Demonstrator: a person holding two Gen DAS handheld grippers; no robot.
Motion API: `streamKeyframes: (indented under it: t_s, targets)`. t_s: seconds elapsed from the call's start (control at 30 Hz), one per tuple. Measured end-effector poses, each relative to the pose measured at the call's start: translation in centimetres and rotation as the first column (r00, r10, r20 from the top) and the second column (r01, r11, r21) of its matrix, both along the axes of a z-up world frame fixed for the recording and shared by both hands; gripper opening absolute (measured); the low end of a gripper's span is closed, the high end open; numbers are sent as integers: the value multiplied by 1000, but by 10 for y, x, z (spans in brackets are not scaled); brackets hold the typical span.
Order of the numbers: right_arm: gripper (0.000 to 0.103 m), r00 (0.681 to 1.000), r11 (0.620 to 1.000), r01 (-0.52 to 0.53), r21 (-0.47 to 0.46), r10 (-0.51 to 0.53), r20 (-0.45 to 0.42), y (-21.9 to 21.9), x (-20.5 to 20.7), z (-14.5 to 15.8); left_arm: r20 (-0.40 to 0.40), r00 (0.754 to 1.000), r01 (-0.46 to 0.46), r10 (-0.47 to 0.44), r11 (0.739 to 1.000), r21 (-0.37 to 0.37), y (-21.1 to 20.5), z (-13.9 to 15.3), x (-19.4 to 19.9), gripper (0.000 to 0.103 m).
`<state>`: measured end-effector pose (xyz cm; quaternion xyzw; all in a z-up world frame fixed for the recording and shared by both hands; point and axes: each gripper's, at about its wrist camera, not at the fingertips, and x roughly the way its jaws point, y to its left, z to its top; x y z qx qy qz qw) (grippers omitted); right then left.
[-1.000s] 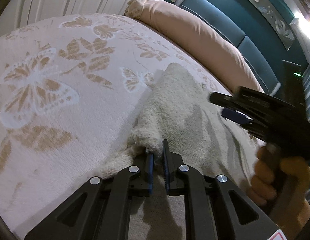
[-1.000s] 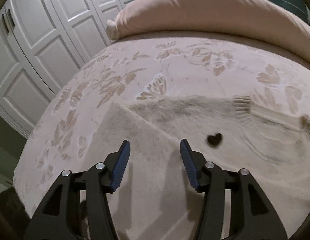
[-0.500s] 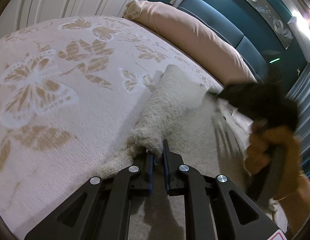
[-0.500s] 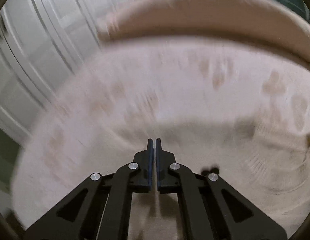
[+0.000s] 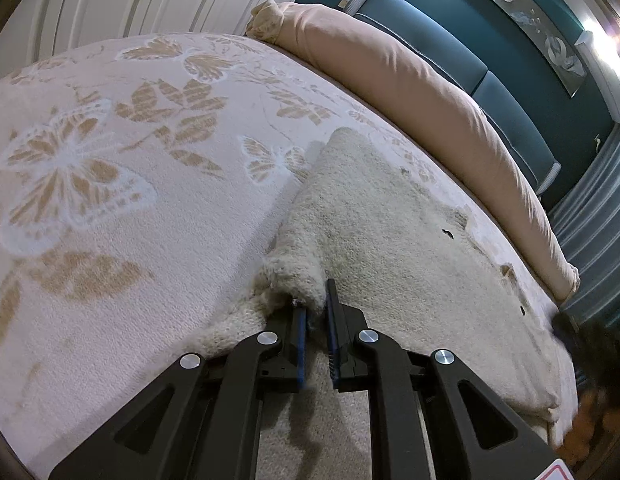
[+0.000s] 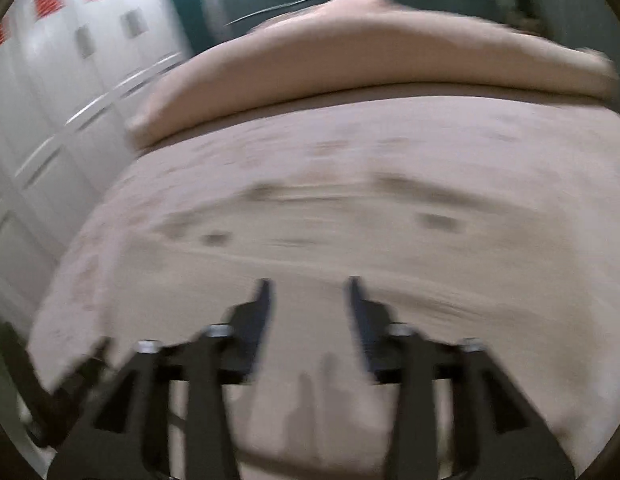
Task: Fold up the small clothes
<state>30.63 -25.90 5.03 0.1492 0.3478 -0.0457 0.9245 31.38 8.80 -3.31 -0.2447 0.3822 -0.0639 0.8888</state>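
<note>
A cream fuzzy knitted garment (image 5: pixel 390 232) with small dark marks lies spread on the butterfly-patterned bedspread (image 5: pixel 109 184). My left gripper (image 5: pixel 314 300) is shut on a bunched edge of the garment at its near left side, and the fabric rises in a small fold between the fingers. In the right wrist view, which is motion-blurred, my right gripper (image 6: pixel 307 292) is open and empty above the garment (image 6: pixel 310 248). Its dark blurred shape shows at the far right edge of the left wrist view (image 5: pixel 582 344).
A long peach bolster pillow (image 5: pixel 410 92) lies along the teal padded headboard (image 5: pixel 490 80). White wardrobe doors (image 6: pixel 49 100) stand to the left of the bed. The bed's edge (image 6: pixel 61 344) drops off at the near left.
My right gripper swung off to the right, shut half a second ago, and is open again now. My left gripper has kept its hold on the garment's edge.
</note>
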Motion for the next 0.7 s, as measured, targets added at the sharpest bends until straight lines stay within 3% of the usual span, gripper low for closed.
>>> streamKeyframes:
  t_s: [0.1,0.23,0.27,0.3,0.33,0.4,0.5,0.57,0.6,0.63,0.7]
  targets:
    - [59,990,990,133,51,-131,-43,-52,-40,-11,-5,1000,-1,1,1000,17,-2,1,1,12]
    - [59,983,986,115,121,-95,-159,-63,-38,-44,-24,1000,-1,2,999,53,-6,5,4,12]
    - [53,983,987,116,115,-97,-158,-61,-38,-45,-33,999,0,2,998,62,-7,6,5,12]
    - [41,986,988,106,112,-89,-141,-58,-36,-43,-50,999,3,0,997,73,-8,9,7,12]
    - [7,990,989,82,123,-67,-125,-56,-34,-36,-62,998,6,-1,997,78,-8,11,9,12]
    - [8,996,984,87,153,-82,-36,-57,-40,-14,-101,995,27,-15,992,119,-10,17,14,12]
    - [8,992,980,103,168,-114,60,-68,-54,10,-139,989,85,-52,966,244,-23,23,19,12]
    - [8,990,977,140,160,-139,-13,-80,-48,-11,-146,987,109,-66,946,307,-31,23,19,12]
    - [8,980,978,164,127,-147,-132,-85,-36,-42,-148,986,123,-75,929,349,-36,21,19,12]
    - [8,976,979,160,122,-139,-167,-86,-34,-56,-148,986,129,-78,921,368,-38,21,19,12]
    - [9,981,978,157,139,-139,-135,-86,-39,-52,-154,984,141,-85,902,408,-42,22,20,12]
